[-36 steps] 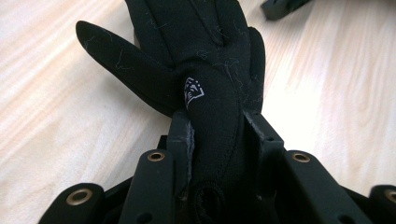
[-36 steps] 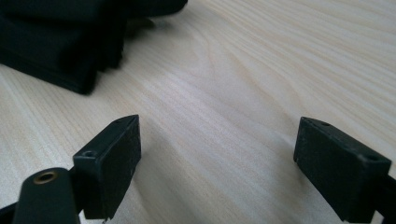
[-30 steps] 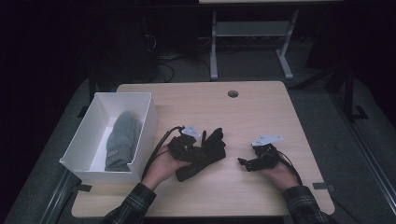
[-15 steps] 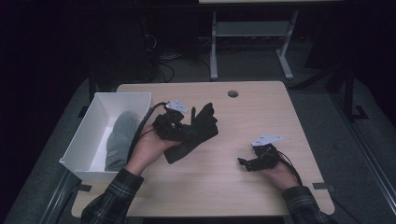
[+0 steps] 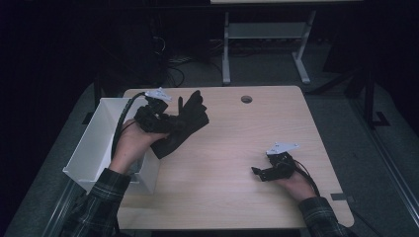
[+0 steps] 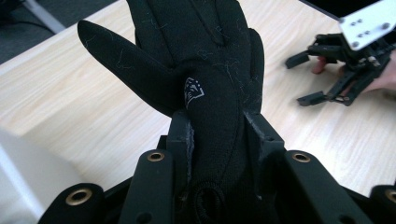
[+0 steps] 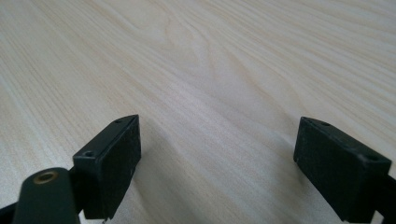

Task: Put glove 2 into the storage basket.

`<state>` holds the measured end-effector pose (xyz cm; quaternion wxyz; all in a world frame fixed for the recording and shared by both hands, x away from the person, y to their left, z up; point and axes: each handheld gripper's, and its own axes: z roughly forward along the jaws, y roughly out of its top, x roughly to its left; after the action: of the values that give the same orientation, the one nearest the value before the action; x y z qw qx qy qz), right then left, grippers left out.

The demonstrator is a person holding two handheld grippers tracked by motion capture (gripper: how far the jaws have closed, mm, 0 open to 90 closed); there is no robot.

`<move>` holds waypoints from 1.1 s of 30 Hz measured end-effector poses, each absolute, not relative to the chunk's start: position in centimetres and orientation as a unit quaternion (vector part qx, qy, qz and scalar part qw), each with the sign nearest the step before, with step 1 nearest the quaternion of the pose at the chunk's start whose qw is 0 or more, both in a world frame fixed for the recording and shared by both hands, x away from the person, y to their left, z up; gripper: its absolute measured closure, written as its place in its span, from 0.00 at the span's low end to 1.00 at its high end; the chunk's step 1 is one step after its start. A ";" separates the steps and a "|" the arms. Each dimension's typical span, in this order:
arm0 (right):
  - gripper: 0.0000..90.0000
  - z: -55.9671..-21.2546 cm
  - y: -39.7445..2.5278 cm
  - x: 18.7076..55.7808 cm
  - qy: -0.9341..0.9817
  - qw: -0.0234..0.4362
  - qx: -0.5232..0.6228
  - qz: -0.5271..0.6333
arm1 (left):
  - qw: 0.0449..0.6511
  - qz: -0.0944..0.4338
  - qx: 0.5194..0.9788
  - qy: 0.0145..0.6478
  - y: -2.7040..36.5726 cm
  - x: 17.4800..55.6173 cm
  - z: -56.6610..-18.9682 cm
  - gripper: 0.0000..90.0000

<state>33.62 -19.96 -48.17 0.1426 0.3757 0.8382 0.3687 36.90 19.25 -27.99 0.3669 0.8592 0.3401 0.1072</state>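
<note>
Black glove (image 5: 184, 123) hangs pinched at its cuff in the left gripper (image 5: 163, 121), lifted above the bench (image 5: 237, 197) just beside the white bin (image 5: 94, 148) at nine o'clock. What the bin holds is hidden. Right gripper (image 5: 262, 173), jaws spread, rests on bare bench at four o'clock, well apart.

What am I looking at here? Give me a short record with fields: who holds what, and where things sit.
left gripper: shut on the black glove, lifted above the table beside the bin
black glove: clamped near its cuff, fingers pointing away from the gripper
right gripper: jaws wide apart, holding nothing, low over the table
white bin: at the table's left edge
table: light wood, with a round hole near its far edge
</note>
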 end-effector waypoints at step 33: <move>0.16 -48.2 -19.9 33.6 0.838 0.143 0.377 0.368 | 0.323 0.169 0.776 0.515 33.0 37.6 -32.2 0.74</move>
<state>33.60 -19.93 -48.17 0.1434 0.3774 0.8377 0.3678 37.57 32.99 -32.17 0.3229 0.7761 0.5147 0.1690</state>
